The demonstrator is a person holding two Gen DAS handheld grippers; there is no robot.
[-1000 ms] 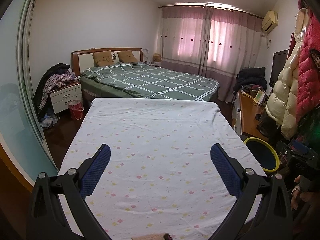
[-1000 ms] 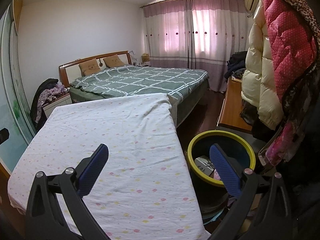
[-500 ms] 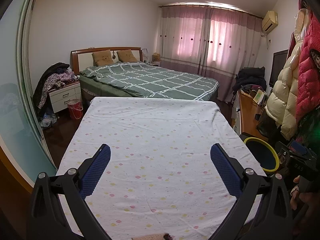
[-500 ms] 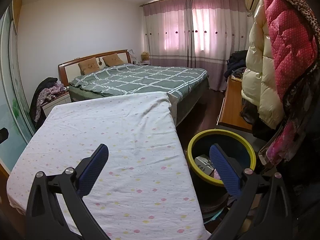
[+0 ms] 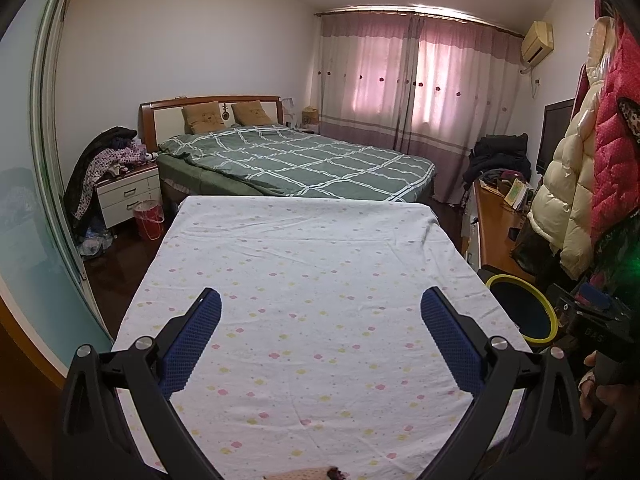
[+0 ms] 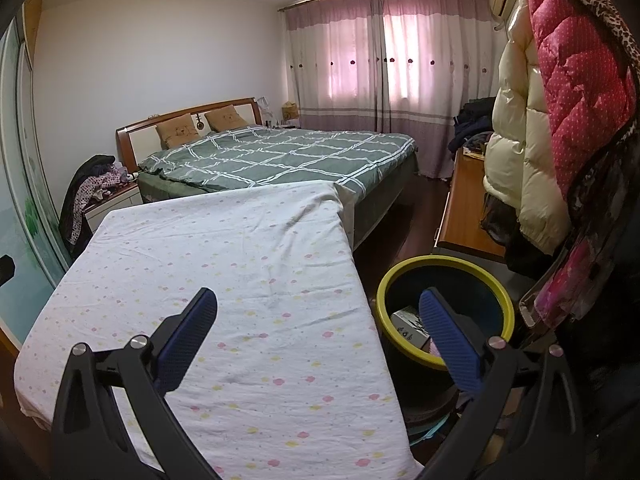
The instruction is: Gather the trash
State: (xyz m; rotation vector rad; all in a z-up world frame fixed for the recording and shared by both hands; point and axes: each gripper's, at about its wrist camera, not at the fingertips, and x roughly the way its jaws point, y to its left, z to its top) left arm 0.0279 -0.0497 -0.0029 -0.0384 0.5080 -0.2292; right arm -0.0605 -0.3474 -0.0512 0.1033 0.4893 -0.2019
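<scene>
we hold the left gripper (image 5: pixel 320 312) and right gripper (image 6: pixel 318 312), jaws apart and gripping nothing, above the floral-sheeted mattress (image 6: pixel 248 264); a yellow-rimmed trash bin (image 6: pixel 444 270) sits lower right.

flower-print sheet (image 5: pixel 320 280) spread under and ahead of the jaws | green checked bed (image 5: pixel 296 160) beyond it, two brown pillows (image 5: pixel 204 118) at headboard | pink curtains (image 5: pixel 416 92) far ahead | cream puffer coat (image 6: pixel 516 152) and red quilted coat (image 6: pixel 580 80) hanging right of the jaws
</scene>
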